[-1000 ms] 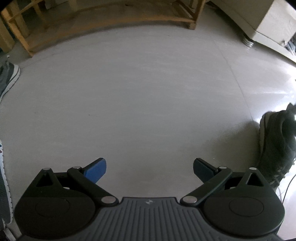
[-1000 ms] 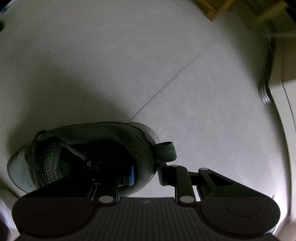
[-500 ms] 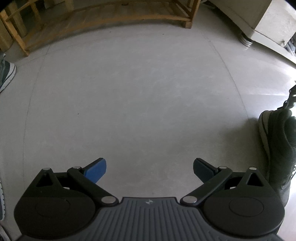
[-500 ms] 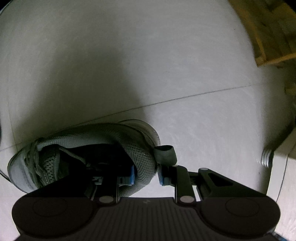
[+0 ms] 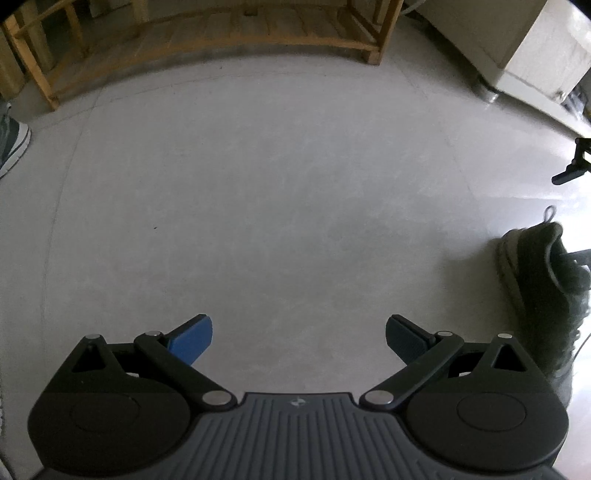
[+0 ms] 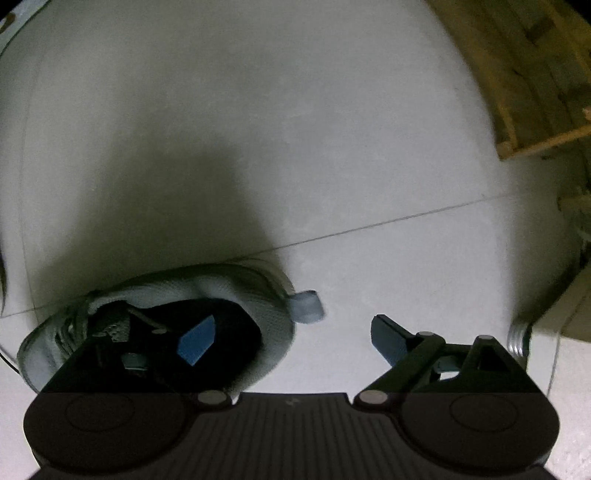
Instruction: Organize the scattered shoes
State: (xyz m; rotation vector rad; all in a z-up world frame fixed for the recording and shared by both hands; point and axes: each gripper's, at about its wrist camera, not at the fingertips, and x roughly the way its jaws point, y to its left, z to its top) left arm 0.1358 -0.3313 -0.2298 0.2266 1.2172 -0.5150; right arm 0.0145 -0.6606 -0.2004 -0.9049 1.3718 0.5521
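A grey mesh sneaker (image 6: 207,291) rests on the pale floor low in the right wrist view, heel loop pointing right. My right gripper (image 6: 291,341) is open around its heel collar: the left blue pad (image 6: 197,341) sits inside the shoe opening, the right pad (image 6: 388,339) stands clear of the heel. The same sneaker (image 5: 535,280) shows dark at the right edge of the left wrist view. My left gripper (image 5: 299,336) hangs open over bare floor with nothing between its fingers. Another grey shoe (image 5: 11,147) peeks in at the far left.
A low wooden rack (image 5: 221,33) runs along the back of the left wrist view; its corner (image 6: 532,85) appears upper right in the right wrist view. A beige cabinet on a metal foot (image 5: 517,48) stands at the back right. Open floor lies between.
My right gripper has opened and released the sneaker's heel, which now rests on the floor. The left view has shifted, bringing the wooden rack closer.
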